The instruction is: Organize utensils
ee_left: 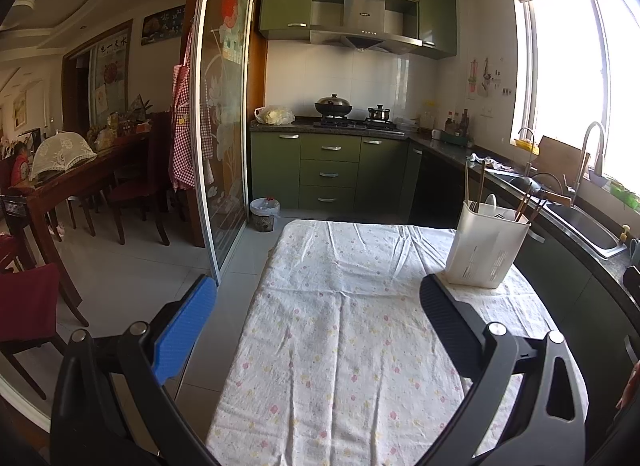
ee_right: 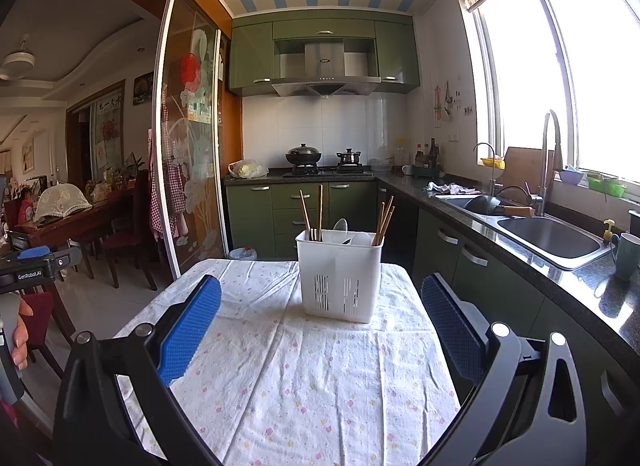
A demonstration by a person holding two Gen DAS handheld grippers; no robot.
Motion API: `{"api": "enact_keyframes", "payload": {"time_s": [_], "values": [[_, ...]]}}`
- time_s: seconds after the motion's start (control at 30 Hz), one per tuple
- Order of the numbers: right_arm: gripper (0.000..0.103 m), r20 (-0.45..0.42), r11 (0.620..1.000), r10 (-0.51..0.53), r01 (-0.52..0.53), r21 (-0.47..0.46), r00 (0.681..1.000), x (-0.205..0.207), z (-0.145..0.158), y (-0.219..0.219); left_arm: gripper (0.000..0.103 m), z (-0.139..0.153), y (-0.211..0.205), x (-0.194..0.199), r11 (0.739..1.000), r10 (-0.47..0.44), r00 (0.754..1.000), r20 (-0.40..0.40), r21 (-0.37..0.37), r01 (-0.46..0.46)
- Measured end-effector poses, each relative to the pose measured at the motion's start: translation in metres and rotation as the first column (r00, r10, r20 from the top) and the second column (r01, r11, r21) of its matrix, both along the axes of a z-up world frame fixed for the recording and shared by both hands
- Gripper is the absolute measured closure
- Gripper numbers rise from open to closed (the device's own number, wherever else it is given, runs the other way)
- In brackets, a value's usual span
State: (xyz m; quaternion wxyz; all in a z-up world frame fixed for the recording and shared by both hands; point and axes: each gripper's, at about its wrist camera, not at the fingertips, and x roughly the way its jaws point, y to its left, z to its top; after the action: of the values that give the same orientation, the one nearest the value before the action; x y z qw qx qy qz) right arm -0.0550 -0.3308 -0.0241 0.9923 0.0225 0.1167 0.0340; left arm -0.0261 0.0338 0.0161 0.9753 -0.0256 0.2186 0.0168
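A white plastic utensil holder (ee_right: 340, 276) stands upright on the table with a flowered cloth (ee_right: 320, 378). It holds wooden chopsticks (ee_right: 318, 211) at its left and right ends and white spoons in the middle. In the left wrist view the holder (ee_left: 486, 246) is at the far right of the table. My right gripper (ee_right: 320, 306) is open and empty, held above the table just short of the holder. My left gripper (ee_left: 318, 302) is open and empty, above the table's left part. The left gripper also shows at the left edge of the right wrist view (ee_right: 30, 266).
A dark kitchen counter with a steel sink (ee_right: 548, 238) and tall tap runs along the right. A green mug (ee_right: 626, 256) stands on it. A sliding glass door (ee_left: 224, 105) stands to the left, with a dining table and chairs (ee_left: 80, 185) behind. A bin (ee_left: 264, 213) sits beyond the table.
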Motion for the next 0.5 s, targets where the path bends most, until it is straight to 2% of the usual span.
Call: {"api": "enact_keyframes", "payload": {"time_s": [0.5], "values": [[0.004, 0.0, 1.0, 0.002, -0.002, 0.002, 1.0, -0.0004, -0.0006, -0.001, 0.006, 0.0001, -0.0009, 0.0, 1.0, 0.001, 1.0, 0.0, 0.002, -0.001]]}}
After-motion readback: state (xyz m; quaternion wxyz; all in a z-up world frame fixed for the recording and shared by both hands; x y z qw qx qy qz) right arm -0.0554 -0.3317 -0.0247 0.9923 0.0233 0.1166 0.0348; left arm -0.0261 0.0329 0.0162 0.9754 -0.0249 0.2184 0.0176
